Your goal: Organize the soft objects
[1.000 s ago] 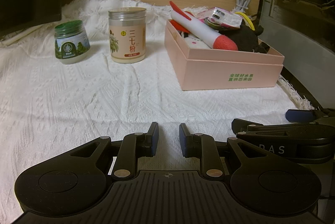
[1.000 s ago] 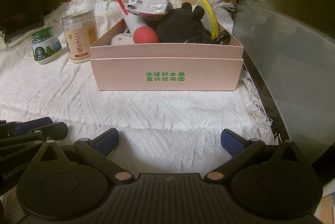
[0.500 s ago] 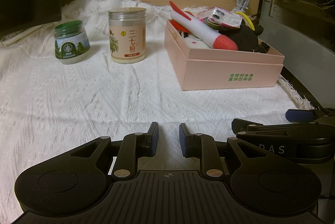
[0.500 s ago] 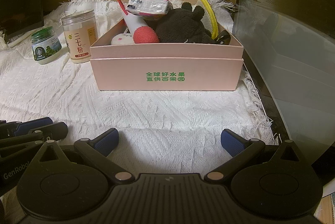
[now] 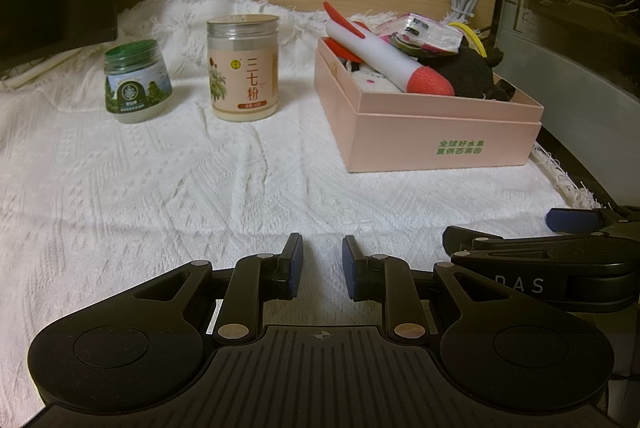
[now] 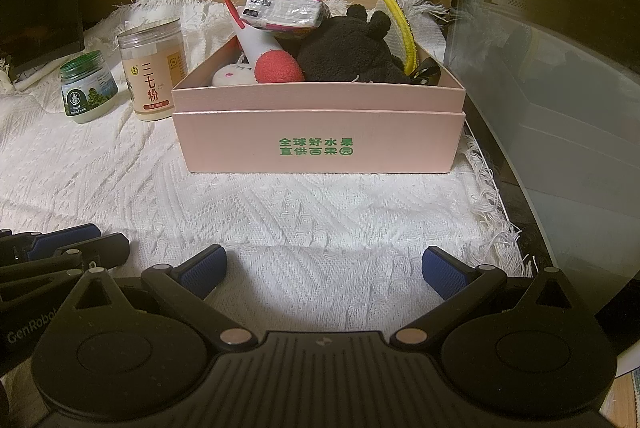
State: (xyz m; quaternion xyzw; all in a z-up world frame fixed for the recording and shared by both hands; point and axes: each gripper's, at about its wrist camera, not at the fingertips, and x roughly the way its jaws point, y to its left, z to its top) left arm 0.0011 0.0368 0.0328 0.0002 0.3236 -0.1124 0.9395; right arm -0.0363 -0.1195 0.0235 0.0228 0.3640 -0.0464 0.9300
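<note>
- Left wrist view: the tall jar at upper centre reads "三七粉"; the squat green-lidded jar sits left of it on the white knitted cloth.
- The pink box, right of centre, bears green print "全球好水果"; it holds a white plush rocket with a red tip and a black plush toy.
- The left gripper, bottom centre, is narrowed to a small gap, empty.
- Right wrist view: the box fills the centre, a crinkly wrapped packet on top.
- The right gripper is spread wide, empty.
</note>
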